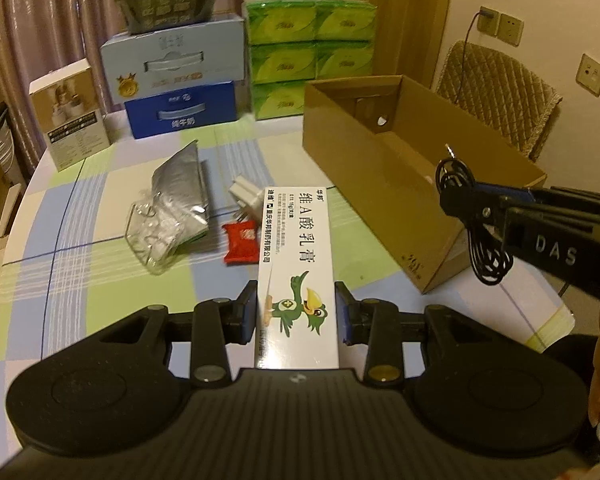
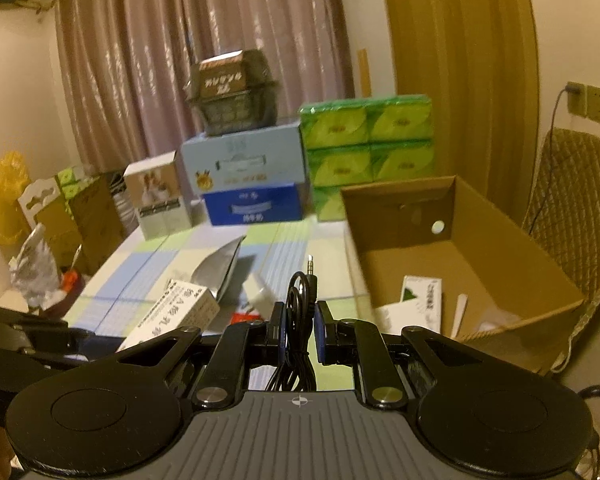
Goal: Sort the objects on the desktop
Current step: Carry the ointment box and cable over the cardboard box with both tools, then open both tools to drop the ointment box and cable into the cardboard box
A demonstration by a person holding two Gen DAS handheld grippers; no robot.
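L tongs (image 1: 296,312): clamped on my white carton (image 1: 296,248), long axis fwd
R tongs (image 2: 300,328): pinching black cable (image 2: 298,300)
Cardboard box (image 2: 520,264): ahead-right, R hand nearer

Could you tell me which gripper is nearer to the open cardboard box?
Right. The right gripper, clamping a coiled black audio cable, hangs at the cardboard box rim; the left gripper, holding a white ointment carton, sits farther back.

tool (image 1: 296,312): black arms | blue pads | "DAS" lettering | silver screws
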